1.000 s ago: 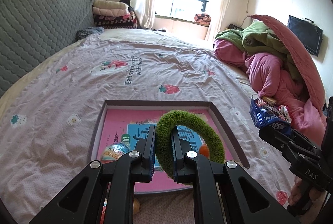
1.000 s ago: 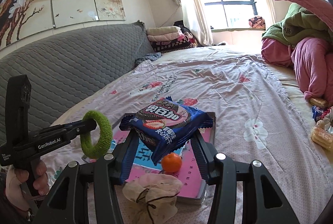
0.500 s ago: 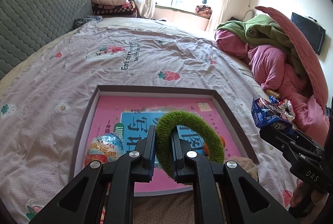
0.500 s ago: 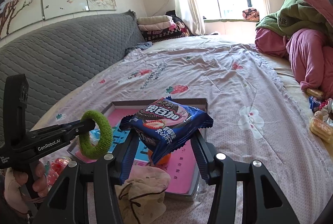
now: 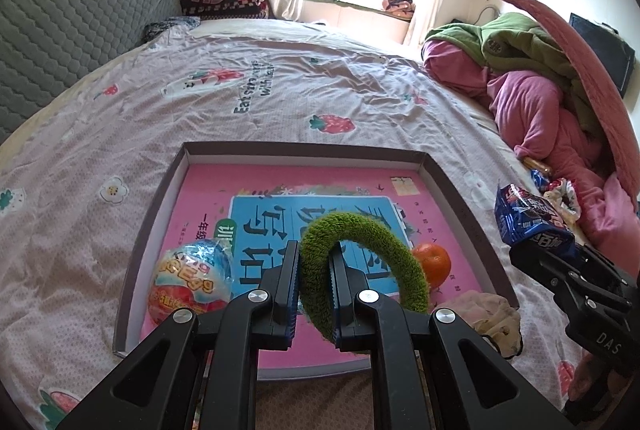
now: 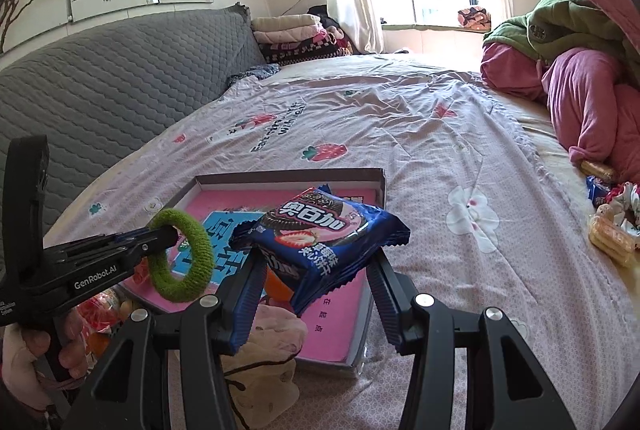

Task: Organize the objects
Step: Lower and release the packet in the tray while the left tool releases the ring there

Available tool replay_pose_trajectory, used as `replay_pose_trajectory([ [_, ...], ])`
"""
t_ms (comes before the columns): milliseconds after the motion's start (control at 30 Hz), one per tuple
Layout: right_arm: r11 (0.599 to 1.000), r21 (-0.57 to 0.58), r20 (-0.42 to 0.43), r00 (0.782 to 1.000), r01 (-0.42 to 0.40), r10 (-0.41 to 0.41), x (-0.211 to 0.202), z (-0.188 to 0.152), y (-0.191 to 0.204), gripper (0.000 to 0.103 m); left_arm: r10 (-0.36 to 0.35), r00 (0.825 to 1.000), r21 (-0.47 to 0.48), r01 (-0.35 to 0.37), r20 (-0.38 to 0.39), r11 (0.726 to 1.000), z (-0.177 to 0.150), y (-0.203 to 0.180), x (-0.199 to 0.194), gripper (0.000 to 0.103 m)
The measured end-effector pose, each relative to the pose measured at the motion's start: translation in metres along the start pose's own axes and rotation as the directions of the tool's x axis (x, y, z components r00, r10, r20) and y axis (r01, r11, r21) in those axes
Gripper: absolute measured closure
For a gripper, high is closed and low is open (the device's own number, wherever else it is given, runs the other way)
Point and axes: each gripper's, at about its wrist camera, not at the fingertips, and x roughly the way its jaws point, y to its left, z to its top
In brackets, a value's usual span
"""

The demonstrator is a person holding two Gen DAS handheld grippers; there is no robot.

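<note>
So my left gripper (image 5: 314, 280) is clamped on the fuzzy green ring (image 5: 362, 262), held above the box lid (image 5: 304, 150) on the bed. My right gripper (image 6: 316, 270) is squeezing the blue cookie pack (image 6: 320, 230), just right of the ring.

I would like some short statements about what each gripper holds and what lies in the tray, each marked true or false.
1. The left gripper is shut on the green ring. True.
2. The right gripper holds an orange. False: it is shut on the blue cookie packet; the orange lies in the tray.
3. A foil-wrapped egg lies in the tray's near left part. True.
4. The tray stands on a wooden table. False: it rests on the bedsheet.
</note>
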Motion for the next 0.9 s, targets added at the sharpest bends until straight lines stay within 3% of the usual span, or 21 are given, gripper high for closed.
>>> replay_pose_trajectory([
  [900, 0.994, -0.05, -0.137, 0.985, 0.096, -0.102, 0.029, -0.017, 0.001, 0.051, 0.035, 0.997, 0.025, -0.034, -0.065, 0.999, -0.015, -0.002, 0.024, 0.09],
])
